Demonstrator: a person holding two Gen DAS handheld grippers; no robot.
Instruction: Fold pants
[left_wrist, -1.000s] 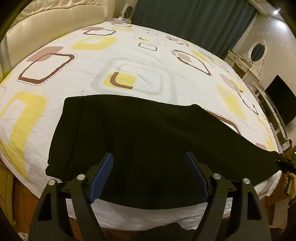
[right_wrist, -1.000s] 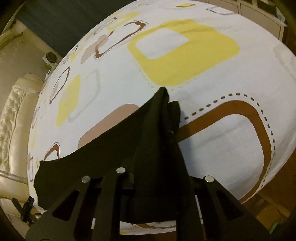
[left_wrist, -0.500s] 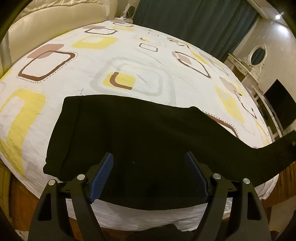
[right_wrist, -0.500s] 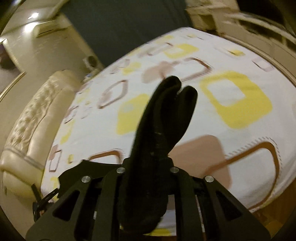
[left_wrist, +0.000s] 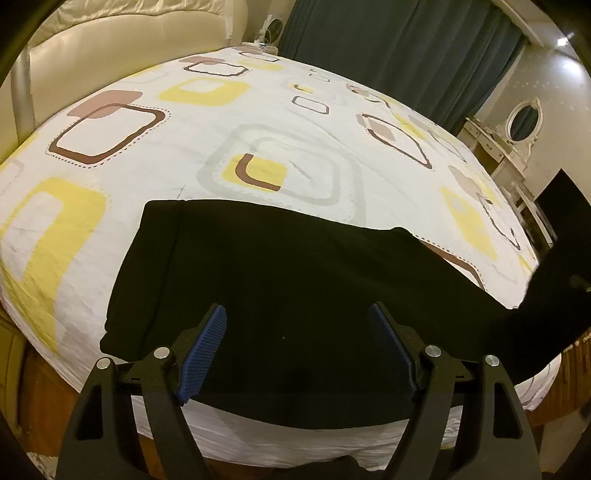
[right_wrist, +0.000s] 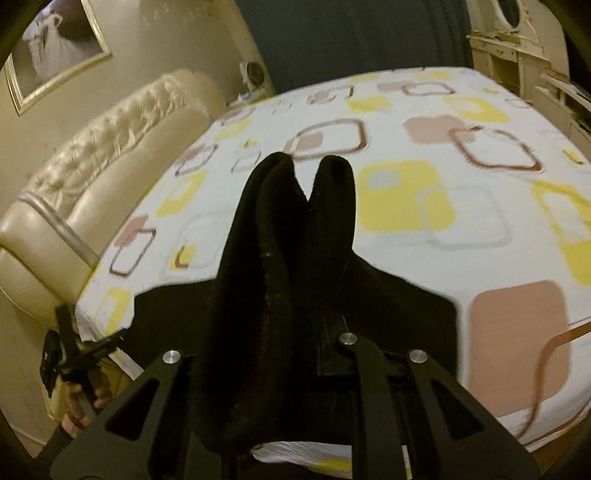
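Black pants (left_wrist: 280, 280) spread across the near edge of a patterned bed (left_wrist: 229, 122), one end lifted.
White sheet with yellow and brown squares covers the bed; the pants' main body lies flat on it, while the leg end rises off the bed at the right. Right claw (right_wrist: 295, 332) is clamped on that bunched leg fabric. Left claw (left_wrist: 297, 350) hangs over the flat part, jaws wide apart, holding nothing.
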